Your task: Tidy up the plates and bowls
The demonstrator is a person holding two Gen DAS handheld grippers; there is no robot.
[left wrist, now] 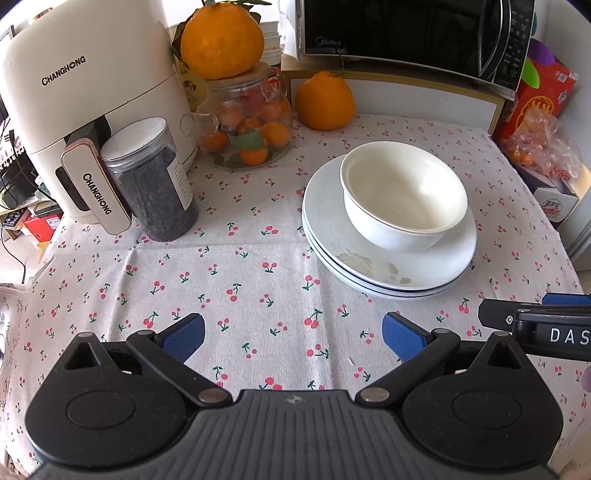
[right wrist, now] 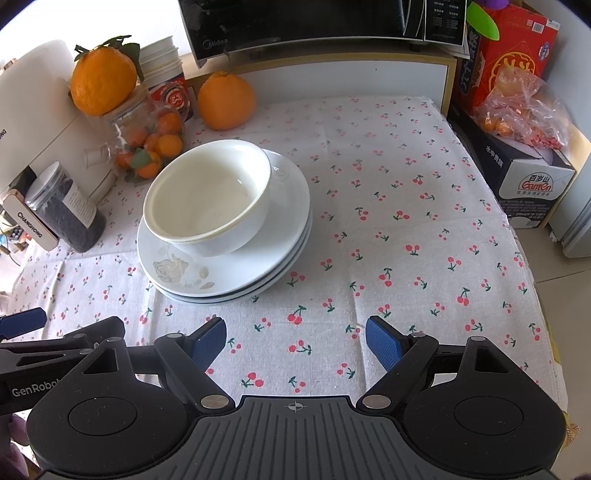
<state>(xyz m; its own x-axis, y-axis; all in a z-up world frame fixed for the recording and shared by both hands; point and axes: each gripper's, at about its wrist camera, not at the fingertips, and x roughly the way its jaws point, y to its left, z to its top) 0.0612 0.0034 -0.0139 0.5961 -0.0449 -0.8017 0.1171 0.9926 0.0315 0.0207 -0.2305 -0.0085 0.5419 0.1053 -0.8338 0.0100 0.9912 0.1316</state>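
A white bowl (left wrist: pixel 402 195) stands upright on a stack of white plates (left wrist: pixel 369 269) on the cherry-print tablecloth. The top plate has a faint flower print. The same bowl (right wrist: pixel 207 195) and plates (right wrist: pixel 221 273) show in the right wrist view, to the left. My left gripper (left wrist: pixel 293 332) is open and empty above the cloth, in front and left of the stack. My right gripper (right wrist: pixel 295 339) is open and empty, in front and right of the stack. Part of the right gripper (left wrist: pixel 535 325) shows in the left wrist view.
A white air fryer (left wrist: pixel 74 110), a jar of dark grains (left wrist: pixel 155 184), a glass jar of small oranges (left wrist: pixel 247 122) topped by a big orange (left wrist: pixel 221 40), and a loose orange (left wrist: pixel 325 101) stand at the back left. A microwave (left wrist: pixel 406 29) sits behind. Boxes and a bag (right wrist: pixel 517 110) line the right edge.
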